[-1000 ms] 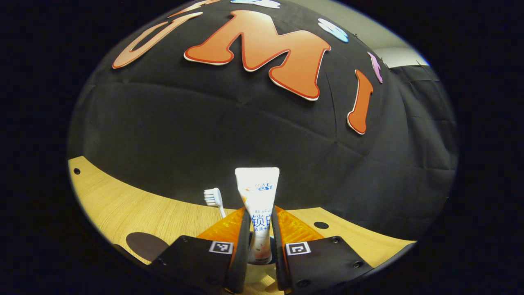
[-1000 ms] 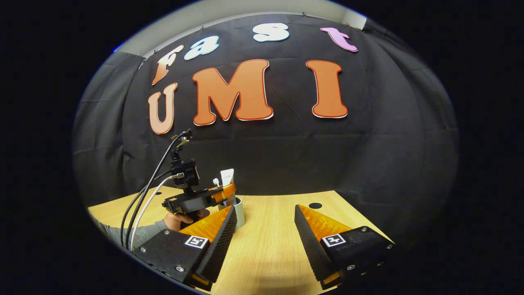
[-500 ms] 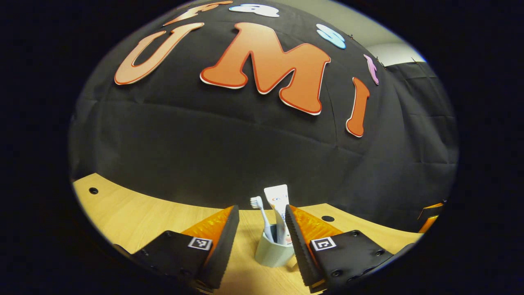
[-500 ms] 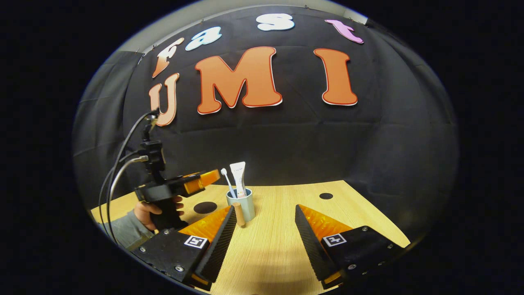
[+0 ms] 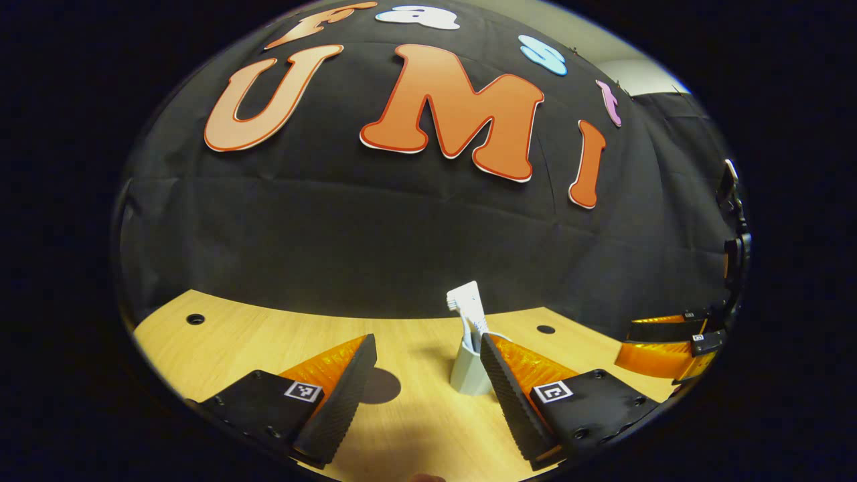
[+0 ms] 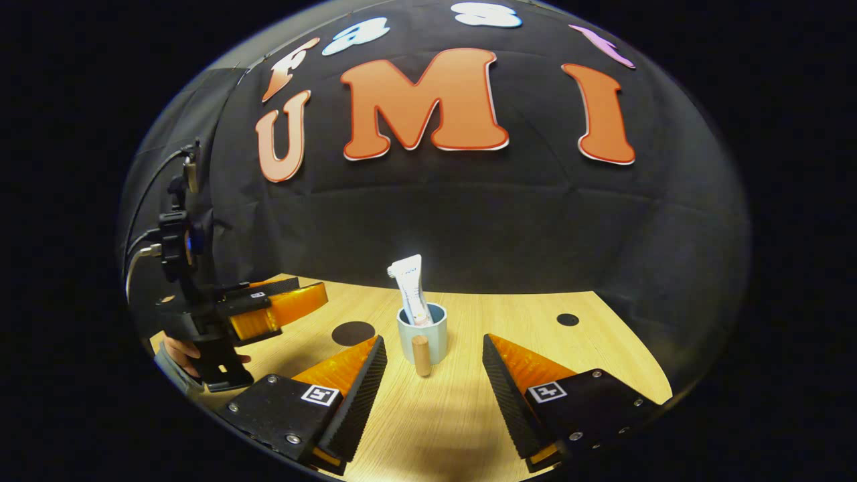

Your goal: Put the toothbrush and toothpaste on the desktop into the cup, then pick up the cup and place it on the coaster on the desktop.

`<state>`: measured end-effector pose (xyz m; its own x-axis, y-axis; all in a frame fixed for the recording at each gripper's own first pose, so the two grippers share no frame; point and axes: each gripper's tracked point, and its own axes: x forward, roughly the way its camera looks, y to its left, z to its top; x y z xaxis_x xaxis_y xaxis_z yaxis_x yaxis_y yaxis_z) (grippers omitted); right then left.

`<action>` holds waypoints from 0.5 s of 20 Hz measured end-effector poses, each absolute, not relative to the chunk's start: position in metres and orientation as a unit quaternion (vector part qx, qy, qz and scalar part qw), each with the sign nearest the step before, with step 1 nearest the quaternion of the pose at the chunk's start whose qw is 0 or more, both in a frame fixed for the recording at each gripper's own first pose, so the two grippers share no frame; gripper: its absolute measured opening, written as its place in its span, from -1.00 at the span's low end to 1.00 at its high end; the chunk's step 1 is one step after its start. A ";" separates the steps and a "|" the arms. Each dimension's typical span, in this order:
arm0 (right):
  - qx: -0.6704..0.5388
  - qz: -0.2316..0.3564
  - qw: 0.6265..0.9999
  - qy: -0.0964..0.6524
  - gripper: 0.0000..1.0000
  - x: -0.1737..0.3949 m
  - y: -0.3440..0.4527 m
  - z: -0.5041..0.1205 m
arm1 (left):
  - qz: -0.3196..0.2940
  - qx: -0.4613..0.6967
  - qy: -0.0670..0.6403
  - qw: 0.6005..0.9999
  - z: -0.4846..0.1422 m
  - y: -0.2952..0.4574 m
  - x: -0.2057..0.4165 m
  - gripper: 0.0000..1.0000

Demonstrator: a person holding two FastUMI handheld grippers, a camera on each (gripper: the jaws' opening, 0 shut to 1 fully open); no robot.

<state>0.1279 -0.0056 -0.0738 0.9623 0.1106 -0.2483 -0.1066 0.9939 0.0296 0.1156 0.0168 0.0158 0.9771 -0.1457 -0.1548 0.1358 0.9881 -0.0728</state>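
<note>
Right gripper view: your right gripper [image 6: 434, 375] gapes wide, empty, before the cup [image 6: 422, 333]
Left gripper [image 5: 423, 381]: yours, also wide, empty

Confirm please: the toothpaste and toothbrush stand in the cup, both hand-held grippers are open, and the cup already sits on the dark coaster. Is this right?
Not quite. The cup is not on the coaster; in the right gripper view it stands on the bare desktop beside the coaster. The rest holds: the toothpaste and toothbrush are inside, and both the left hand-held gripper and right hand-held gripper are open.
</note>
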 end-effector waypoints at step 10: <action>-0.026 0.032 0.971 0.237 0.74 0.179 0.007 -0.105 | -0.043 -0.019 0.060 0.997 0.031 0.044 0.025 0.97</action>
<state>0.1794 0.0071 -0.1048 0.8852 0.0503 -0.4626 -0.0748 0.9966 -0.0349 0.0250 0.0435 0.0309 0.9890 -0.0879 -0.1187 0.0833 0.9956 -0.0433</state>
